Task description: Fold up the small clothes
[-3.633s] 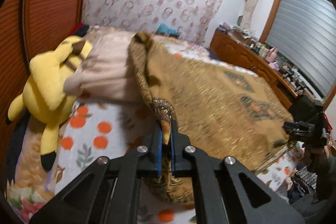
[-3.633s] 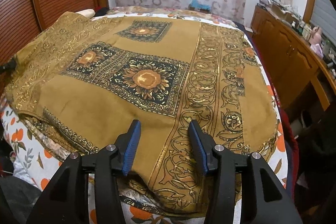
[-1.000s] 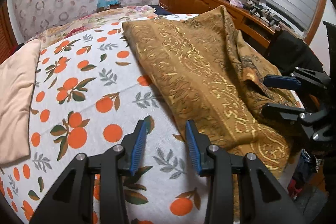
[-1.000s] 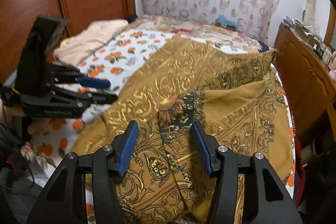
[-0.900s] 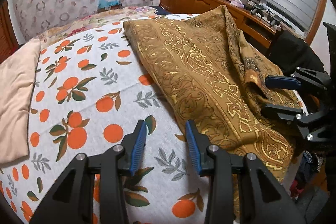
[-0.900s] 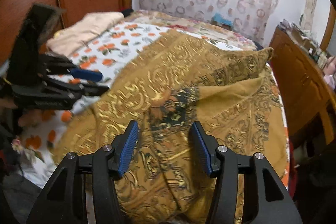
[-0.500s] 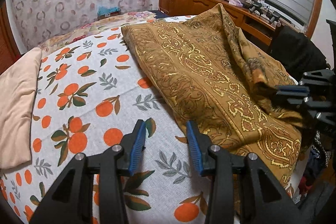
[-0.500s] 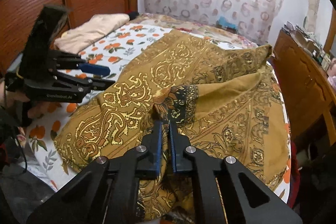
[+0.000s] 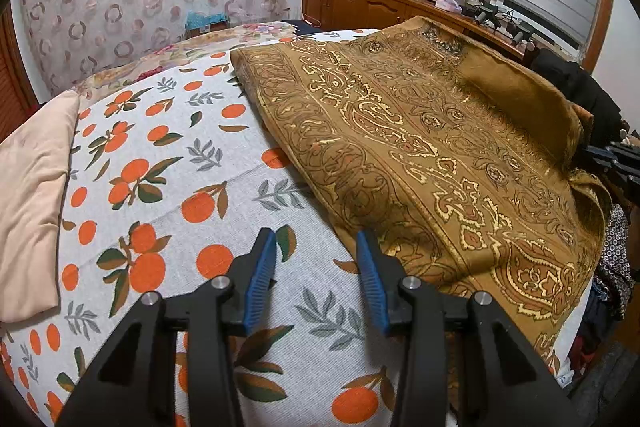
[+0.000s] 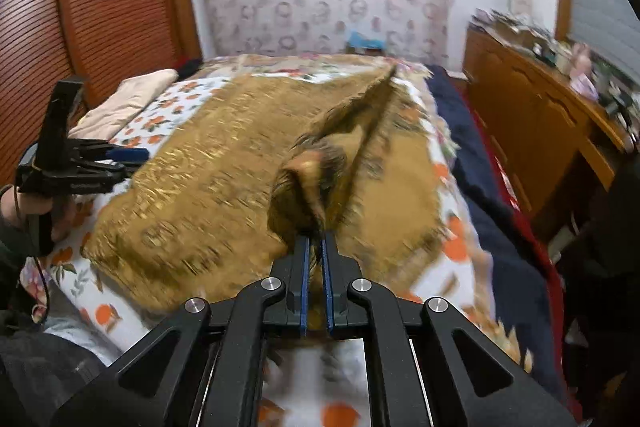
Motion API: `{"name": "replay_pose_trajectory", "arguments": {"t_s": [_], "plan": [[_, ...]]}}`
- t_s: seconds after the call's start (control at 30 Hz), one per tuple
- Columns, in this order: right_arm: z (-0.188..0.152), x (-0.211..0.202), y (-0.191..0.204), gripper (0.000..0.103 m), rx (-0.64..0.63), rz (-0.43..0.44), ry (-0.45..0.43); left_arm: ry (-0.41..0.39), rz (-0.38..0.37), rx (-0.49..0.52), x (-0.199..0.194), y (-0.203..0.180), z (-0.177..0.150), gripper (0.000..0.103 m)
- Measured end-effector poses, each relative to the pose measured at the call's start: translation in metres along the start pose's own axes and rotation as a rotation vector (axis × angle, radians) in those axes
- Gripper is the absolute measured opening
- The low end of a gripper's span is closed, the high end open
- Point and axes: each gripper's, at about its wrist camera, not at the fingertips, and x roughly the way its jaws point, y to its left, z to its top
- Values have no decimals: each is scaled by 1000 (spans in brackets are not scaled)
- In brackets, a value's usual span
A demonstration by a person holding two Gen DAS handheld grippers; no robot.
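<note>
A mustard-brown cloth with gold paisley borders (image 9: 420,155) lies folded over on the right half of the bed. My left gripper (image 9: 316,259) hangs open over the orange-print sheet, its right finger beside the cloth's near-left edge, nothing between its pads. In the right wrist view the cloth (image 10: 208,163) is blurred and my right gripper (image 10: 315,251) is shut on a bunched fold of it, lifting a ridge that runs to the far corner. The left gripper (image 10: 132,159) shows there at the left, held by a hand, open. The right gripper (image 9: 616,163) peeks in at the left wrist view's right edge.
The bed sheet (image 9: 160,187) is white with orange fruit. A folded peach garment (image 9: 32,187) lies at the left. A wooden sideboard (image 9: 360,7) crowded with small items runs along the right wall. Dark clothing (image 9: 576,91) sits beyond the bed's right edge. A red-brown headboard (image 10: 100,7) stands behind.
My right gripper shut on a fold of the brown cloth and pulled it toward the right, stretching the cloth flatter. The left gripper stayed where it was, open.
</note>
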Motion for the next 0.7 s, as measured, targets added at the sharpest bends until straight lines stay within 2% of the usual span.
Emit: {"name": "replay_pose_trajectory", "arguments": {"t_s": [0.13, 0.23, 0.3, 0.33, 0.47, 0.7], "plan": [[-3, -11, -17, 10, 47, -41, -16, 0, 1, 0, 0, 0, 0, 41], [4, -23, -33, 22, 83, -82, -58, 0, 1, -2, 0, 1, 0, 41], [12, -25, -42, 36, 99, -91, -79, 5, 8, -13, -1, 3, 0, 41], [17, -25, -45, 38, 103, -97, -81, 3, 6, -33, -2, 5, 0, 41], [35, -9, -51, 39, 86, -61, -70, -46, -25, -73, -14, 8, 1, 41], [50, 50, -48, 39, 64, 9, 47, -114, -4, -60, -35, -9, 9, 41]]}}
